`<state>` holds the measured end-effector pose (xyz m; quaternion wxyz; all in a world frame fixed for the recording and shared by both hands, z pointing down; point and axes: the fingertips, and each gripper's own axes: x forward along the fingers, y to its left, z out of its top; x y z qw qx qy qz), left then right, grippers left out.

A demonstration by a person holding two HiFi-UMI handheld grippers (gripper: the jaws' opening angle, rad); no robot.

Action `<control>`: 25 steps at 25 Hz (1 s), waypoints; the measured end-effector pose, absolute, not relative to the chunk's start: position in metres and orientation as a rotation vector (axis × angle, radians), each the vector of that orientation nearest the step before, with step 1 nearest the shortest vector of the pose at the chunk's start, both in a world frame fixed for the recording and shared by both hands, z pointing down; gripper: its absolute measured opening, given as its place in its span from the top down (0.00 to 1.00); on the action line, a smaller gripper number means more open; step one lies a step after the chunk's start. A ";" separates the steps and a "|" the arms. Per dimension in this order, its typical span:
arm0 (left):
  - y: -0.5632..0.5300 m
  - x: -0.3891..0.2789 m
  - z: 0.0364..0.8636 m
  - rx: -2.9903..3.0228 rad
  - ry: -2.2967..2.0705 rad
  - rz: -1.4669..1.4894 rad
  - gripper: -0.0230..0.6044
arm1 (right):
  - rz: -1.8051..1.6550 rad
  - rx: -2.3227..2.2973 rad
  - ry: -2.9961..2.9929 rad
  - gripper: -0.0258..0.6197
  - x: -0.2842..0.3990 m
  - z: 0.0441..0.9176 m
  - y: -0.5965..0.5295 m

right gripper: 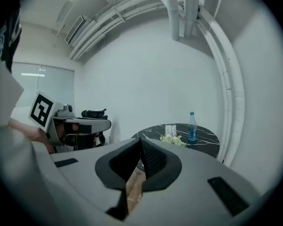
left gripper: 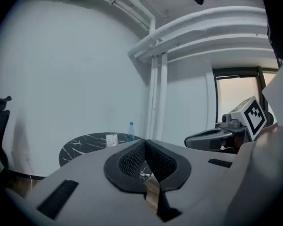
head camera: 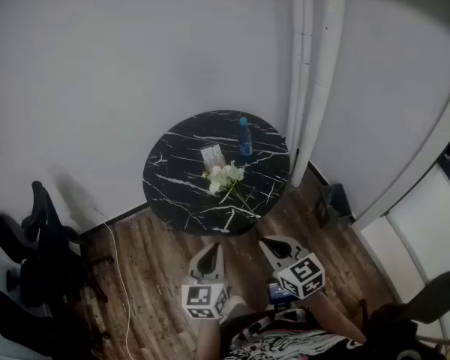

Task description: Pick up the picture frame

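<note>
A small white picture frame [head camera: 213, 157] stands upright near the middle of the round black marble table [head camera: 172, 182]; it also shows far off as the picture frame [left gripper: 112, 139] and the picture frame [right gripper: 170, 130]. My left gripper [head camera: 212, 248] and right gripper [head camera: 270, 241] hover over the wooden floor just in front of the table, well short of the frame. Both are shut with nothing between their jaws, the tips meeting in the left gripper [left gripper: 145, 143] view and the right gripper [right gripper: 140, 141] view.
A blue-capped water bottle [head camera: 244, 141] stands behind the frame and a bunch of white flowers [head camera: 226, 177] lies in front of it. White pipes [head camera: 313, 73] run down the wall at the table's right. Dark chairs [head camera: 30, 268] and a cable [head camera: 120, 276] are at left.
</note>
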<state>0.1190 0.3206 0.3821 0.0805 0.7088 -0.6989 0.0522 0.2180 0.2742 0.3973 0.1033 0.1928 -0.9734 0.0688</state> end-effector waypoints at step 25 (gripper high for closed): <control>0.268 0.079 0.413 1.979 -2.080 0.116 0.94 | 0.311 0.594 -2.865 0.93 0.210 0.418 0.217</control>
